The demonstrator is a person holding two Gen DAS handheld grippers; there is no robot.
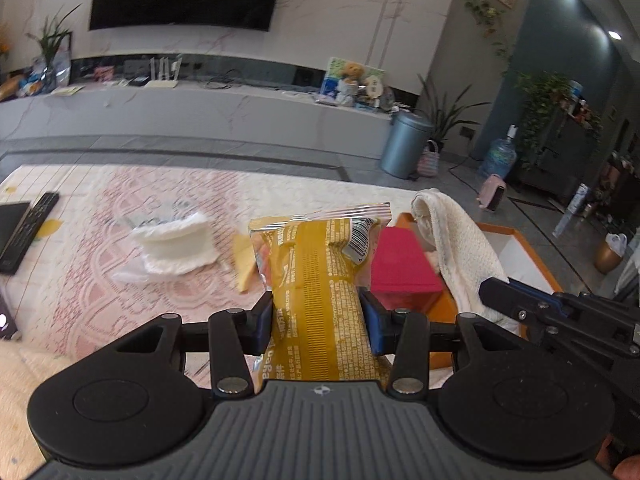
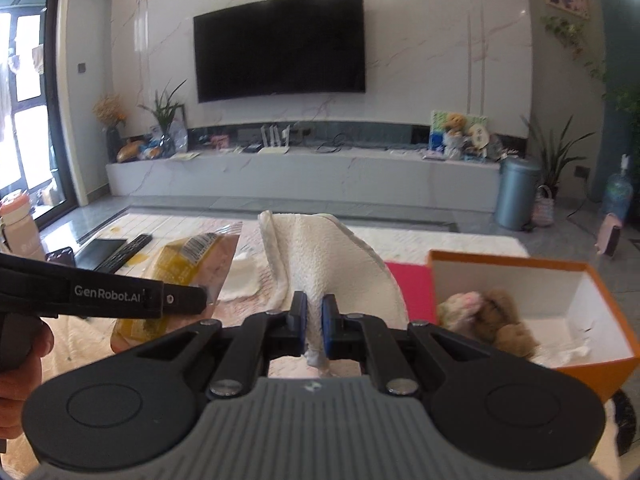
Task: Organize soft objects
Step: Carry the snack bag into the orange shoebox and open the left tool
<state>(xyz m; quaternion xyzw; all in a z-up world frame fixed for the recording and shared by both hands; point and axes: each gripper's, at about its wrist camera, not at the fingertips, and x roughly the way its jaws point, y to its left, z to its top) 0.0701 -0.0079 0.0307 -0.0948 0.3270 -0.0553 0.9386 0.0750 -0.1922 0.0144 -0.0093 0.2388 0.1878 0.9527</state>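
Note:
My left gripper [image 1: 318, 320] is shut on a yellow snack packet [image 1: 316, 276] and holds it above the table; the packet also shows in the right wrist view [image 2: 188, 268]. My right gripper [image 2: 315, 326] is shut on a white towel [image 2: 324, 256], held up just left of the orange box [image 2: 508, 266]; the towel also shows in the left wrist view [image 1: 456, 248]. A plush toy [image 2: 488, 316] lies in the box. A red box [image 1: 400, 264] stands next to the orange box. A white folded cloth [image 1: 176, 248] and a yellow sponge [image 1: 244, 264] lie on the pink patterned tablecloth [image 1: 100, 280].
A remote [image 1: 30, 228] and a dark tablet lie at the table's left. Beyond the table are a TV console [image 2: 304, 172], a wall TV, a grey bin [image 2: 516, 192], plants and a water jug.

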